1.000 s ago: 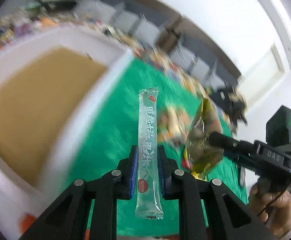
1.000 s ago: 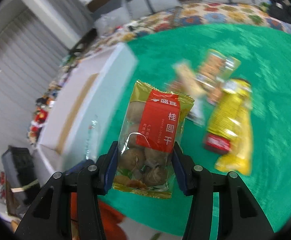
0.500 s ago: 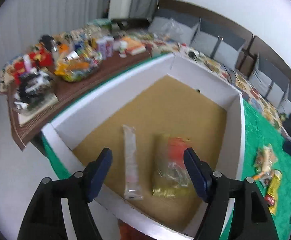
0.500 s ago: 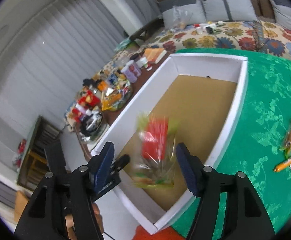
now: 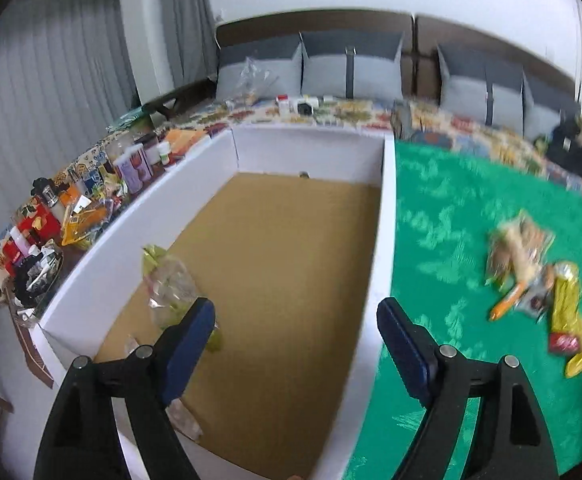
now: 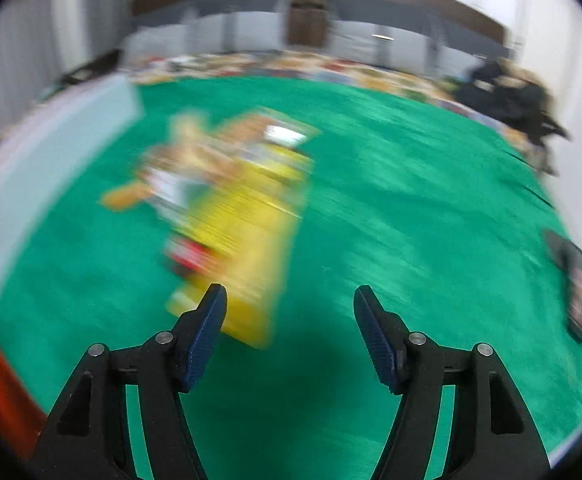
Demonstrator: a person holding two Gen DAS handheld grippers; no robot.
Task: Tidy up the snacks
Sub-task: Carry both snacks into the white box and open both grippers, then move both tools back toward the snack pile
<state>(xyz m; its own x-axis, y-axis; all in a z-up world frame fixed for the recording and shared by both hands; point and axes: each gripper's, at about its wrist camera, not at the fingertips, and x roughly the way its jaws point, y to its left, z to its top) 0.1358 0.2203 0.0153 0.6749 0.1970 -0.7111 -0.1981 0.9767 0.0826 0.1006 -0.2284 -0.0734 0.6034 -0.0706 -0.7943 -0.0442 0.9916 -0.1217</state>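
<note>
Crinkly packets [image 5: 169, 280] now inside white box [image 5: 383, 216]

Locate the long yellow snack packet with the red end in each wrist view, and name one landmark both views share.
Left wrist view: the long yellow snack packet with the red end lies at the far right on the green patterned tablecloth, at the near end of the snack pile.
Right wrist view: the same packet, blurred, sits left of centre, just beyond the right gripper.
Shared landmark: the white box wall.
</note>
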